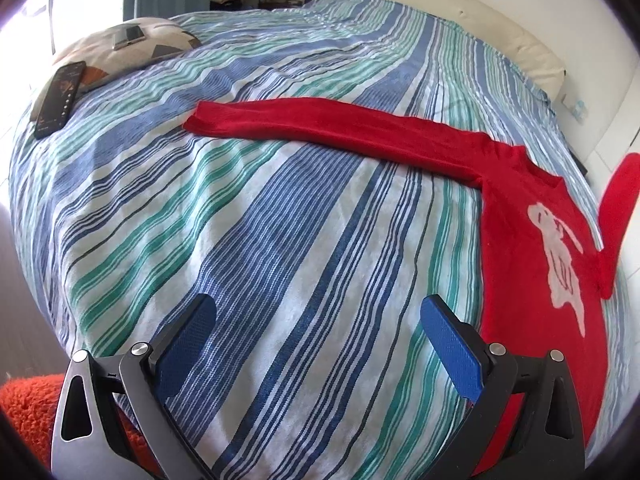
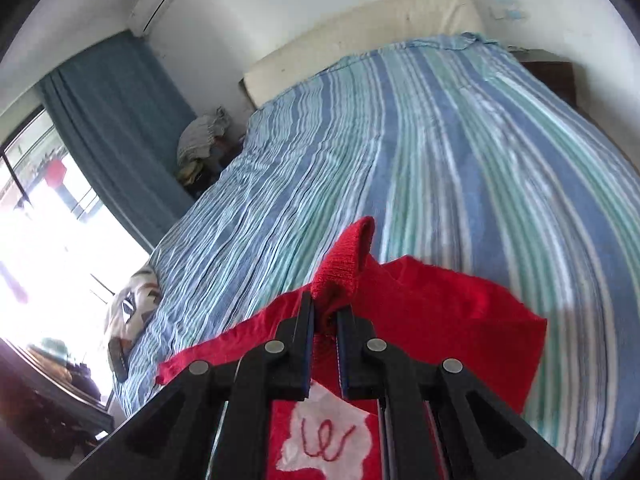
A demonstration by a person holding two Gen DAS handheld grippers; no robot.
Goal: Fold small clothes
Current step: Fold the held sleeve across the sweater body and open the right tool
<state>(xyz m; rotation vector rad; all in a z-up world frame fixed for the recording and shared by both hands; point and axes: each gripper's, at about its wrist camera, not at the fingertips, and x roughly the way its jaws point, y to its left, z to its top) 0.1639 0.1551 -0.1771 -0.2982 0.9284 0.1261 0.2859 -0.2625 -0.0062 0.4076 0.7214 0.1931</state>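
Observation:
A small red long-sleeved sweater with a white patch on its chest lies flat on the striped bedsheet, at the right of the left wrist view. One sleeve stretches out straight to the left across the bed. The other sleeve is lifted off the bed at the far right edge. My left gripper hovers open over bare sheet, left of the sweater body, holding nothing. In the right wrist view my right gripper is shut on the red sleeve cuff, which sticks up past the pads, above the sweater.
A patterned pillow with a phone on it, and a second dark phone, sit at the far left of the bed. A cream headboard runs along the back. Window and blue curtain are on the left; folded cloth lies beside the bed.

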